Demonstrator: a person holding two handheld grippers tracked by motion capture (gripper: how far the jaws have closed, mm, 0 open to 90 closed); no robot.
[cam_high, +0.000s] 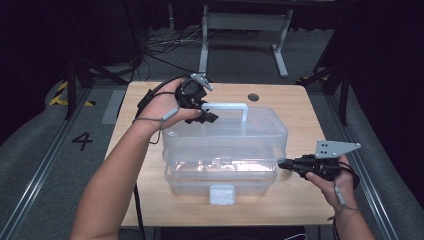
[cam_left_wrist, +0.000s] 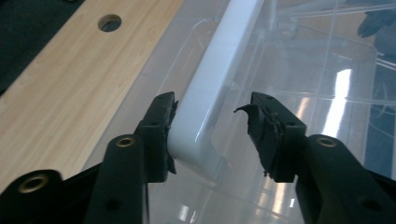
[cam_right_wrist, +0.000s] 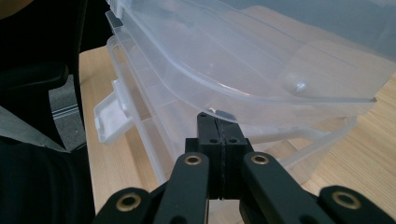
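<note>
Your left tongs (cam_high: 207, 116) sit at the far left corner of the clear plastic box (cam_high: 225, 150), which rests in the middle of the wooden counter (cam_high: 300, 195). In the left gripper view those tongs (cam_left_wrist: 212, 126) are released, their jaws spread to either side of the left end of the white handle (cam_left_wrist: 219, 79); the left jaw touches the handle's side and the right jaw stands apart from it. The handle stands upright on the box's lid (cam_high: 230, 132). The lid is tilted up at its near edge, leaving a gap above the lower tray. Your right tongs (cam_high: 282, 164) are at the box's right side, and in the right gripper view they (cam_right_wrist: 219, 135) are clenched with nothing between them, tips just under the raised lid's rim (cam_right_wrist: 280, 100). A white latch (cam_high: 222, 194) hangs at the near front of the box. A round hole (cam_high: 253, 97) sits in the counter beyond the box.
</note>
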